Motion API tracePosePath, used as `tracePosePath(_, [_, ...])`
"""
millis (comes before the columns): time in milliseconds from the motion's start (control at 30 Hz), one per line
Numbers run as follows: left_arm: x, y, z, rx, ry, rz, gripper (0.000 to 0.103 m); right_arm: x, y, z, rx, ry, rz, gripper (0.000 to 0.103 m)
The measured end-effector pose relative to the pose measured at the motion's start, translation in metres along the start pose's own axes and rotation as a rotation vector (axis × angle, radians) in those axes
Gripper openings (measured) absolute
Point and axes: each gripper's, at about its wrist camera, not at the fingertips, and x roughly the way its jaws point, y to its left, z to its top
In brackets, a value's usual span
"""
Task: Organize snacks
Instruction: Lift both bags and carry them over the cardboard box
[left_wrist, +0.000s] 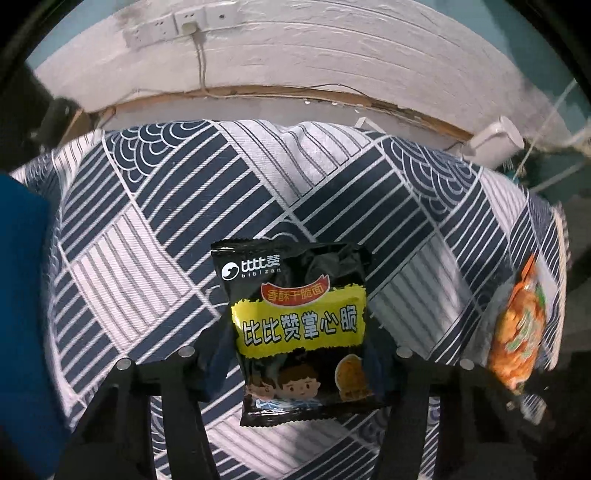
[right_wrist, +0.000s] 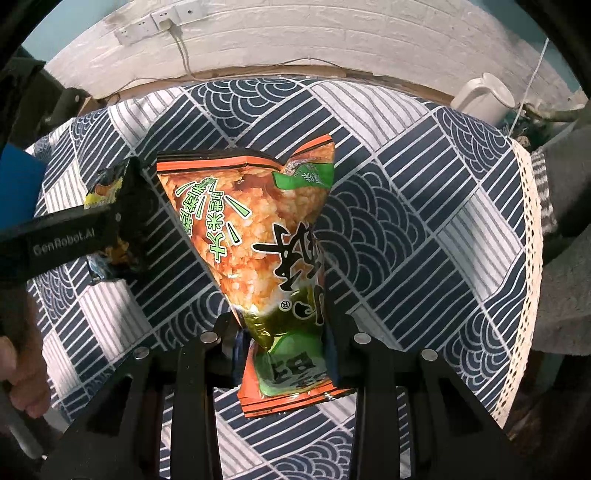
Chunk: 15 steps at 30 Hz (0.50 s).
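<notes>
A blue object (left_wrist: 22, 314) at the far left of the patterned tablecloth (left_wrist: 155, 229) is cut off by the frame, and what it is cannot be told. Over the cloth, the left gripper (left_wrist: 295, 354) holds its jaws clamped on the black noodle packet (left_wrist: 299, 328), raised upright. To its right, the right gripper (right_wrist: 284, 332) pinches the orange rice-cracker bag (right_wrist: 258, 229) near its lower end, printing upside down. A white mug (right_wrist: 484, 96) stands at the cloth's far right edge.
</notes>
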Motion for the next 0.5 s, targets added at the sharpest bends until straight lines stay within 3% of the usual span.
tracePosePath(500, [-0.047,0.051,-0.035,0.094,-0.078,0.074,0.06,-0.034,0.044,-0.02,0.02,-0.052,-0.059,0.031])
